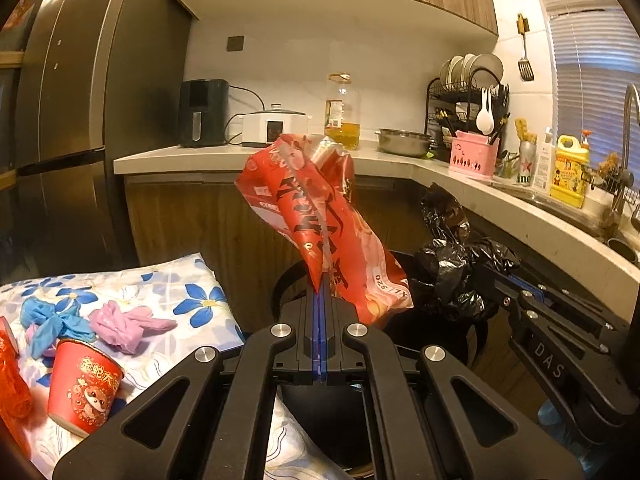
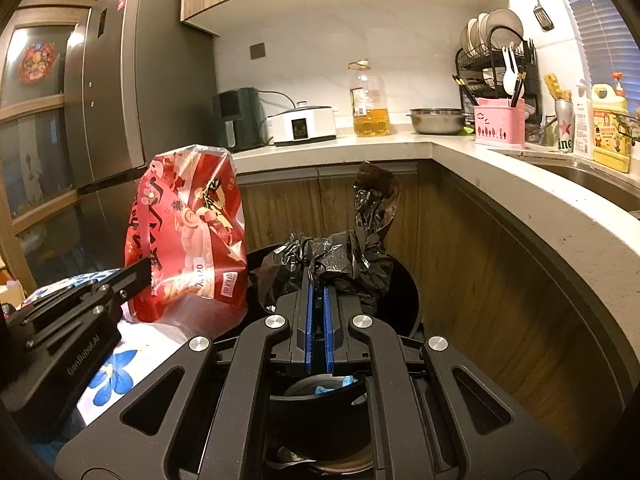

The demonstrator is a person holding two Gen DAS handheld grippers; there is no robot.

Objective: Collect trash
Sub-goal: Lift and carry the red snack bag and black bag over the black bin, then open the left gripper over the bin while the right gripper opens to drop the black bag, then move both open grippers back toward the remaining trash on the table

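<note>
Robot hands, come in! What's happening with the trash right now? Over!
Left hand-held gripper shut on red bag. Right hand-held gripper shut on black liner, over bin. Cup and gloves not yet collected. Nothing in the way.

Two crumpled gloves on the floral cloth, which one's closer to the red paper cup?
The blue glove: its lower end hangs just above the red paper cup. The pink glove lies further right, apart from it.

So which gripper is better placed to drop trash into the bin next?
Left. The left gripper is shut on the red wrapper, above the black bin. The right gripper is busy pinching the black bin liner.
</note>
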